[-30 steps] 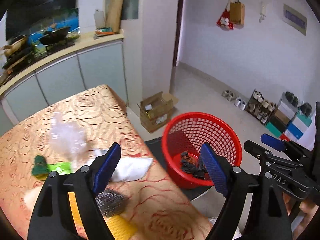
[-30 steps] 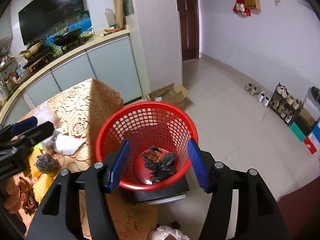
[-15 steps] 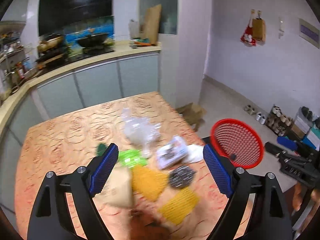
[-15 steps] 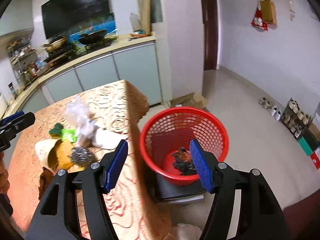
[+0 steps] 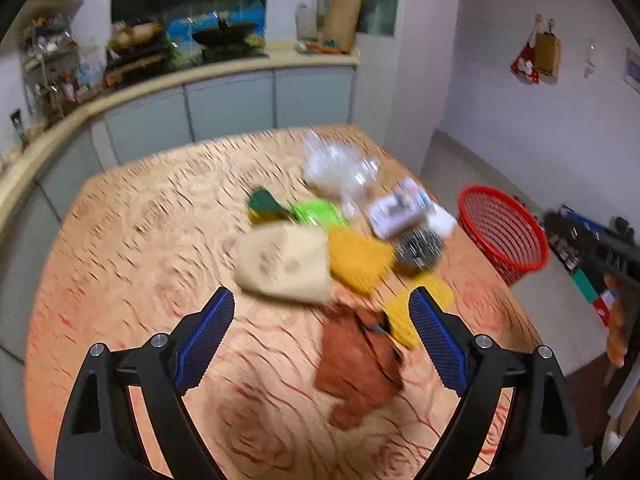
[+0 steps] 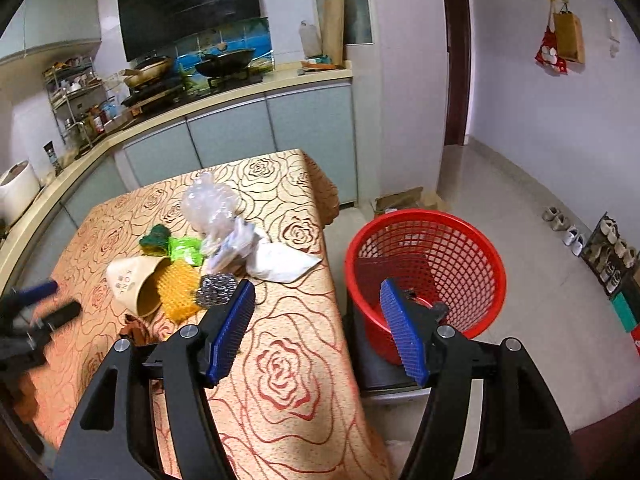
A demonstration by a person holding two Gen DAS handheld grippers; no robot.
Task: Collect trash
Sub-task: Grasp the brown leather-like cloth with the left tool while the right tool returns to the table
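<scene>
Left wrist view is smeared with motion blur, but the trash pile reads clearly enough: a brown crumpled scrap (image 5: 356, 364) lies on the rose-patterned tablecloth (image 5: 132, 240) nearest the left gripper (image 5: 320, 340), whose blue-padded jaws stand wide apart with nothing between them. Just beyond the scrap sits a beige cup (image 5: 284, 262) tipped on its side, touching a yellow mesh pad (image 5: 358, 258), and a second yellow mesh piece (image 5: 416, 312) lies beside the scrap. Behind those, a steel wool scrubber (image 5: 418, 248), a green wrapper (image 5: 316, 212), a dark green sponge (image 5: 262, 204), a white printed packet (image 5: 400, 208) and a crumpled clear plastic bag (image 5: 340, 166) bunch together toward the table's far right side.

Over to the right wrist view, sharp this time: the red mesh basket (image 6: 424, 224) stands off the table's right edge, raised on a dark stool (image 6: 380, 368), with a dark red sheet leaning inside it. The right gripper (image 6: 320, 320) hangs over the table corner and the basket's near rim, jaws spread, holding nothing. The same pile sits on the table left of the basket, with a white plastic bag (image 6: 280, 262) nearest it. The left gripper shows blurred at the left edge. Beyond, a kitchen counter (image 6: 224, 96) with a wok (image 6: 226, 60), and a cardboard box (image 6: 404, 200) on the floor.
</scene>
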